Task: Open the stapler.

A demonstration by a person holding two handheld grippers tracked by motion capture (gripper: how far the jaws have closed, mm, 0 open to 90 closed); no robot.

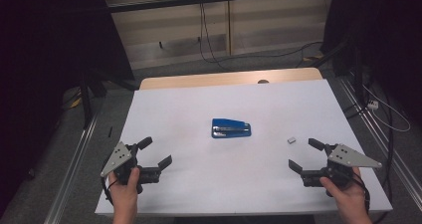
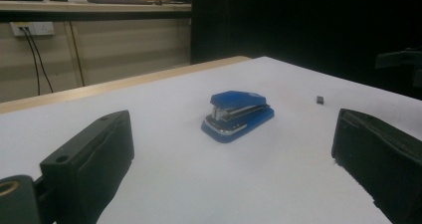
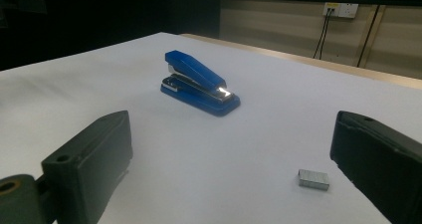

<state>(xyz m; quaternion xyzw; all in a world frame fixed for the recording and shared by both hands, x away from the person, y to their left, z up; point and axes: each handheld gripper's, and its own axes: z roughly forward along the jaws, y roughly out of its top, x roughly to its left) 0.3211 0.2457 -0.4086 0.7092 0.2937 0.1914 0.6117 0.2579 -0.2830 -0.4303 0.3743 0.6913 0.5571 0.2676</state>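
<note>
left tool [image 1: 156,152]: held in the person's left hand [image 1: 124,191] at the near-left part of the desk [image 1: 199,104], jaws spread wide, nothing between them. Grey three-cornered plate on top. Own view: both black jaws apart at the frame's lower corners, bare white desk between.
stapler [image 1: 231,128]: blue, mid-desk, ahead and to the right of the left tool, ahead and to the left of the right tool, well apart from both. Lies flat on its base, chrome strip showing between the blue top arm and the base. In the left gripper view [image 2: 237,115] it sits centred between the jaws, farther out; in the right gripper view [image 3: 199,83] it sits left of centre, top arm tilted up.
staple block [image 1: 291,140]: small silver-grey piece, right of the stapler, just ahead of the right tool and near its far jaw. Right gripper view [image 3: 313,179]: lies on the desk just beside the right-hand jaw, not touching it. Left gripper view: tiny dark speck [image 2: 320,100] right of the stapler.
right tool [image 1: 302,155]: held in the person's right hand [image 1: 348,199] at the near-right part of the desk, jaws spread wide, empty, plate on top.
</note>
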